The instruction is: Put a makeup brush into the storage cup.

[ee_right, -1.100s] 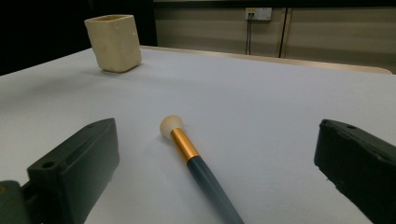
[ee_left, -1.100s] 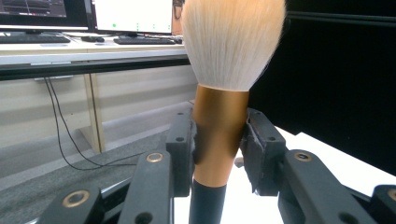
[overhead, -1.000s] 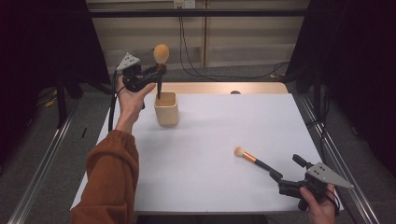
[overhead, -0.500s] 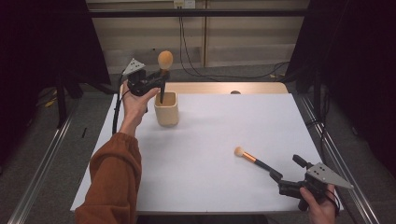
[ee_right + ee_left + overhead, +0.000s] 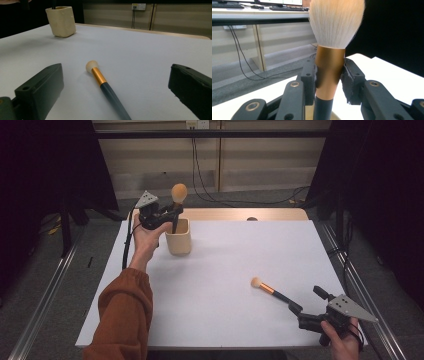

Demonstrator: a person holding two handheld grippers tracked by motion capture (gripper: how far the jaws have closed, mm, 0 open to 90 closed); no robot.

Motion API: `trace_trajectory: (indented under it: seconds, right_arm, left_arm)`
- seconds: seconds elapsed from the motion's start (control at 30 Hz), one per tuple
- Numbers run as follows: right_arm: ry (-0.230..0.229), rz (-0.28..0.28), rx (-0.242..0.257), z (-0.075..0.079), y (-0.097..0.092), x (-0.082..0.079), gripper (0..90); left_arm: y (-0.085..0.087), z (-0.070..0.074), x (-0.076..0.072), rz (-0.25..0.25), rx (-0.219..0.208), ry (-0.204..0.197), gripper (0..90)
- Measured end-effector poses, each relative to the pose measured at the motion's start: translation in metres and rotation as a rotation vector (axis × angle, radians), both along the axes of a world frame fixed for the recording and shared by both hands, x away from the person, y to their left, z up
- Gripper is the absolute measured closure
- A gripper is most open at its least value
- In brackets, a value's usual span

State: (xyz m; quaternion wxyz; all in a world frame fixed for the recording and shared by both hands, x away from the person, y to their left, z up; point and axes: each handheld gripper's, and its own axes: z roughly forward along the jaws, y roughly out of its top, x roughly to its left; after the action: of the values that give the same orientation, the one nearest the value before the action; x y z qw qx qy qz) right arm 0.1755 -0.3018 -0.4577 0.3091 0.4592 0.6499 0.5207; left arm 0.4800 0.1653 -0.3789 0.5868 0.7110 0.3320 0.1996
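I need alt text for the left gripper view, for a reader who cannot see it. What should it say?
The left gripper is shut on the copper collar of a large brush, held upright with its pale bristles at the top. Its dark handle points down toward the cup, whose rim shows at the bottom edge. Behind are the white table and a wall with cables.
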Motion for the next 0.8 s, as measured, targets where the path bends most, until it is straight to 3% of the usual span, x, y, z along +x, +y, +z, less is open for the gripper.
trace_trajectory:
  seconds: [0.8]
  right_arm:
    - [0.003,0.001,-0.001,0.0,0.001,0.0,0.0]
  left_arm:
    - [0.003,-0.031,-0.006,0.002,0.025,0.051,66.3]
